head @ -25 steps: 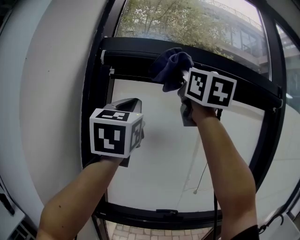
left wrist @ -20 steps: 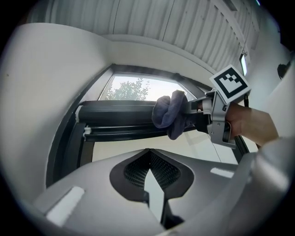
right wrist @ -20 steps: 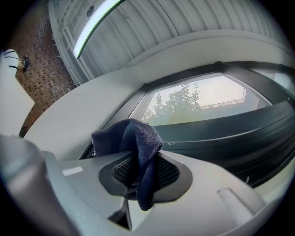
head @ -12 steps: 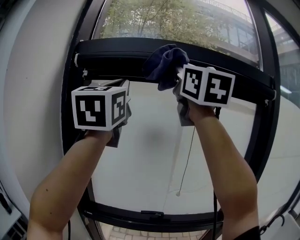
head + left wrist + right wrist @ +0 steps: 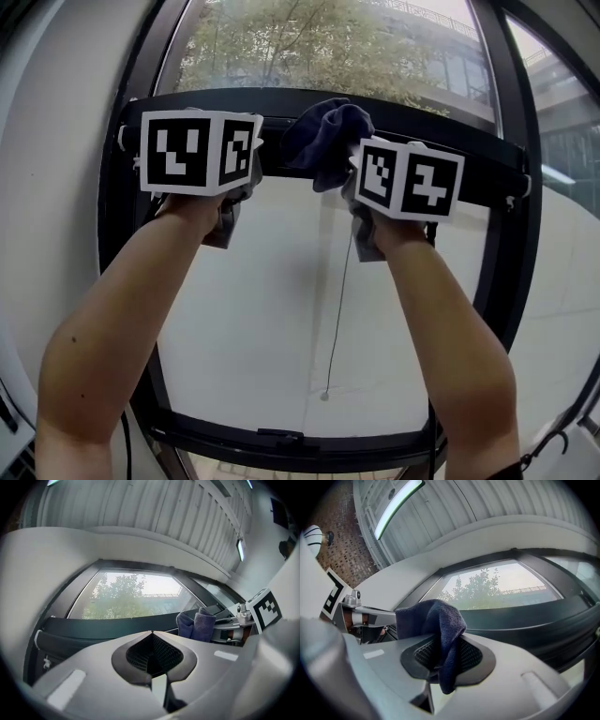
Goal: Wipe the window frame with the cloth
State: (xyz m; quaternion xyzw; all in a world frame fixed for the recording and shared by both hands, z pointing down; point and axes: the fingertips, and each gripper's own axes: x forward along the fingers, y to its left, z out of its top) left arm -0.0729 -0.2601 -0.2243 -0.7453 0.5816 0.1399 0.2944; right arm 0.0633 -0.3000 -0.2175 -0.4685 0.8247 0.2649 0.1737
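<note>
A: Tool state?

B: Right gripper (image 5: pixel 446 665) clamped on one fold of the dark blue cloth (image 5: pixel 323 136). Rest of the cloth bunched loose above the jaws, up at the black horizontal bar (image 5: pixel 487 141) of the window frame, near mid-span. Actual contact with the bar not confirmable from the head view. Left gripper (image 5: pixel 152 660) with jaws together, nothing between, held up near the bar's left end.

A: Failure modes from here?

B: Judged, not observed — thin hold on a single fold, hence risk of slip-out and a dropped cloth under drag along the bar. Also risk of rolling instead of wiping, given the loose bunch. With too much pressure, possible scuffing of the bar by hard jaw tips through the fabric.

A: Anything nearby worth noting?

B: Pull cord (image 5: pixel 339 309) hanging just below, between the two arms — snag hazard on any downward stroke. Left gripper close to a leftward wiping path; possible knock unless moved clear first.
</note>
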